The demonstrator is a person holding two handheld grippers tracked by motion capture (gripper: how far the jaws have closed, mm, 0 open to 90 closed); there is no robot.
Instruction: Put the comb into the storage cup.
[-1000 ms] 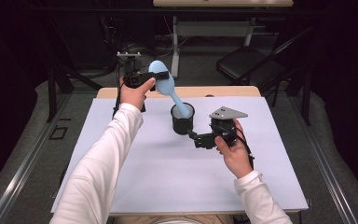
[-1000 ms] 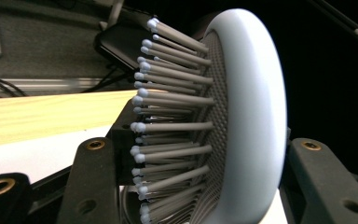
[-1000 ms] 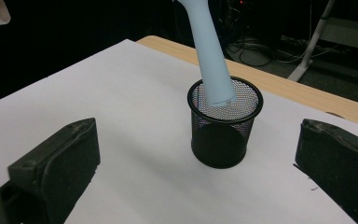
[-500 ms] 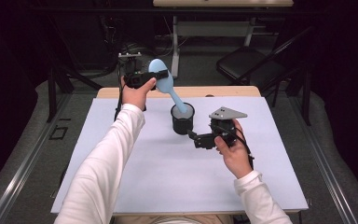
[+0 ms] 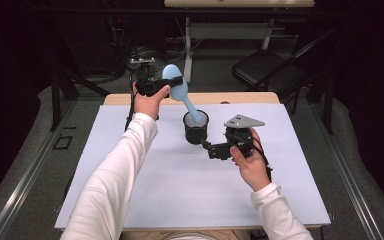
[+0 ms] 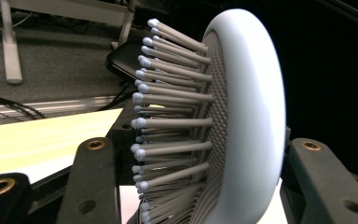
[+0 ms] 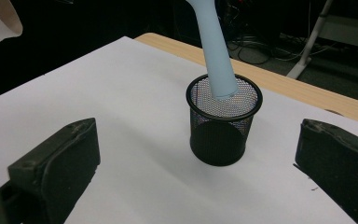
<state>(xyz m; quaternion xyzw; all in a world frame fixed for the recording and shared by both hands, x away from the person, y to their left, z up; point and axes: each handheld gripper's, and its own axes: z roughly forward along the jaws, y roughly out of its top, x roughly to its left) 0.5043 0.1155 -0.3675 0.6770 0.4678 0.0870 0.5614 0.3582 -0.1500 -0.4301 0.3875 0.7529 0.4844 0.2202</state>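
A: The pale blue hairbrush (image 5: 180,92) hangs tilted over the far middle of the worktop (image 5: 145,200), its handle end just inside the rim of the black mesh cup (image 5: 196,128). The head sits clamped between the fingers (image 6: 93,186) of the left gripper (image 5: 157,86), bristles towards one, smooth back against the other.

B: So what worries you?

A: The slant. In the right gripper view the handle (image 7: 216,56) enters near the cup's far rim, not down the middle. I judge that if the brush is lowered along that line, the tip may press the mesh wall and push the cup over or slide it towards the far edge.

B: The cup looks light.

A: It does, and nothing steadies it. The right gripper (image 5: 215,150) lies near the cup on its near side, fingers (image 7: 56,163) spread wide and grasping nothing, with the cup standing apart between them.

B: And the grip on the brush?

A: One finger bears on bristles, which give. If the handle catches on the rim, the head could twist in the clamp. Letting go too early is the other risk: the heavy head stands well above the cup, so the brush would likely tip it over.

B: So straighten first?

A: I would bring the handle more upright over the centre, and perhaps close the right fingers on the cup.
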